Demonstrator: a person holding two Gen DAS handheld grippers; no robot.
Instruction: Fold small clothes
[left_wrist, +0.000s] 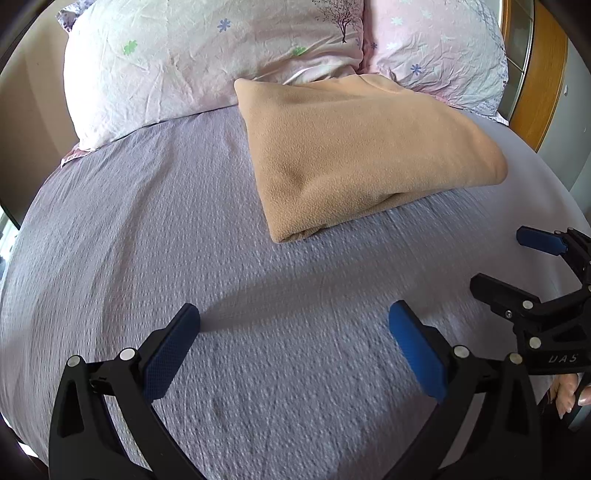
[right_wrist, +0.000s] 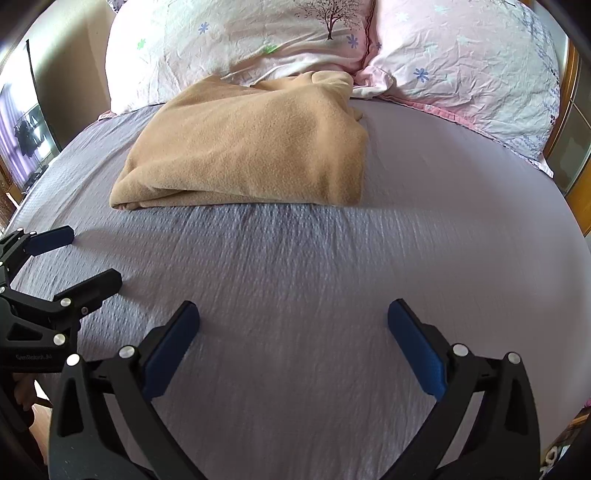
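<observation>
A tan fleece garment (left_wrist: 354, 151) lies folded into a flat stack on the lilac bedspread (left_wrist: 184, 236), its far edge against the pillows; it also shows in the right wrist view (right_wrist: 251, 147). My left gripper (left_wrist: 293, 317) is open and empty, hovering over bare bedspread short of the garment. My right gripper (right_wrist: 293, 317) is open and empty too, over the bedspread (right_wrist: 424, 240) in front of the garment's near edge. Each gripper shows in the other's view: the right one (left_wrist: 498, 258) at the right edge, the left one (right_wrist: 94, 254) at the left edge.
Two pink floral pillows (left_wrist: 192, 55) (left_wrist: 439, 48) lie across the head of the bed, also in the right wrist view (right_wrist: 236, 40) (right_wrist: 465, 62). A wooden frame (left_wrist: 543, 74) stands at the far right. A wall and window (right_wrist: 26, 125) are at the left.
</observation>
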